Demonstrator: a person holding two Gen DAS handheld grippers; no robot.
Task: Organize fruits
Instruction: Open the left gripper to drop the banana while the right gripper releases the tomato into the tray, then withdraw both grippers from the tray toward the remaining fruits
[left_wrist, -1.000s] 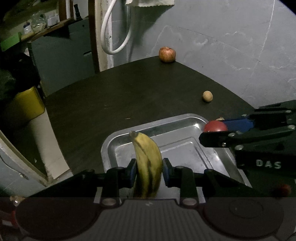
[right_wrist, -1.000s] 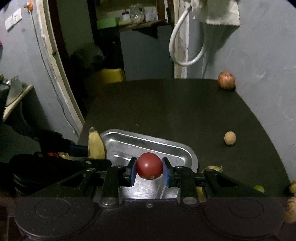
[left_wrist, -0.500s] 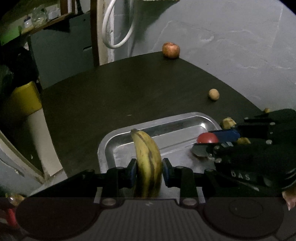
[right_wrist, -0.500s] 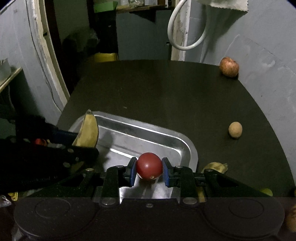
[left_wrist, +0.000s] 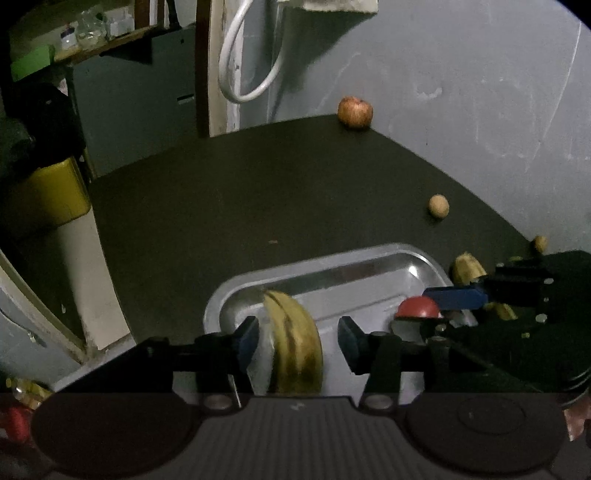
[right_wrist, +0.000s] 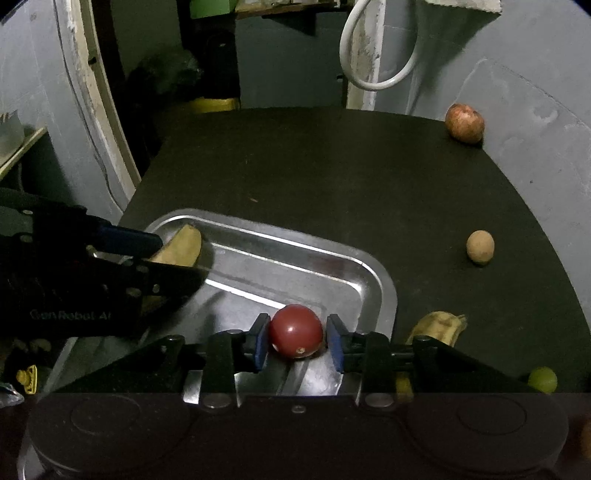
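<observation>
Over the tray: both of your grippers hang above the metal tray (right_wrist: 380, 280) on the dark table (right_wrist: 332, 177); you are at the release step for two fruits at once
Left gripper: your left gripper (left_wrist: 297, 341) has just been opening; its jaws now stand apart with a clear gap on each side of the banana (left_wrist: 295, 343); the pads no longer press on it
Banana: it lies between the open left jaws, over the tray's left part, tip pointing away from you; whether it rests fully on the tray floor I cannot tell
Right gripper: your right gripper (right_wrist: 297, 341) has also just been opening; a thin gap shows on each side of the red fruit (right_wrist: 295, 331), so judge it let go, though only narrowly
Red fruit: it sits at the tray's near right side, between the right jaws
Still outside: an apple (right_wrist: 464, 122) at the far edge; a small brown fruit (right_wrist: 480, 247) well apart from the tray; another banana (right_wrist: 439, 326) just beside the tray's right rim; a green fruit (right_wrist: 542, 379) near it
Next move: lift both grippers straight up and clear, jaws kept wide so neither fruit gets dragged or rolled; then reach for the banana beside the rim, probably the closest pick
</observation>
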